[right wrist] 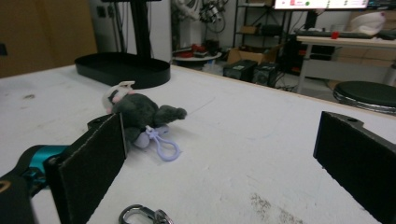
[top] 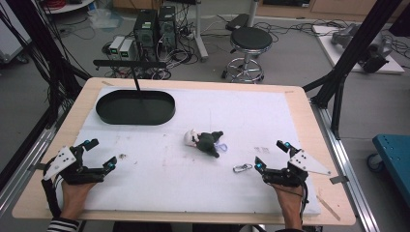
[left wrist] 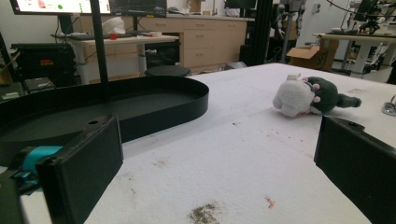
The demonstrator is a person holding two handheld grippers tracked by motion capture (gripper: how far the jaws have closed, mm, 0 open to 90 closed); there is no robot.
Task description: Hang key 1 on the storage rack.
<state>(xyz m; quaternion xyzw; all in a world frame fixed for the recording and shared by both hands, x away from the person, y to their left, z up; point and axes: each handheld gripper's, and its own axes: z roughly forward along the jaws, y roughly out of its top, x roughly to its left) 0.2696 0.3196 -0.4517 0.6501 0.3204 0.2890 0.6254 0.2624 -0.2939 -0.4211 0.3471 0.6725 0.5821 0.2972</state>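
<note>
High view: both tools [top: 99, 154] [top: 270, 154] wide, plush toy [top: 205, 141] between, carabiner [top: 242, 168] near right, black tray [top: 135, 107] beyond.

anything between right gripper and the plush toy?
Yes. In the high view a silver carabiner lies on the white mat just left of the right gripper, short of the plush toy. Otherwise bare mat.

Items counted on the table: one plush toy [top: 207, 141], grey-green with a white head; one lilac clip loop [right wrist: 164, 147] attached to it; one metal carabiner [top: 242, 168]; one black oval tray [top: 135, 107]. Handheld grippers: two.
</note>
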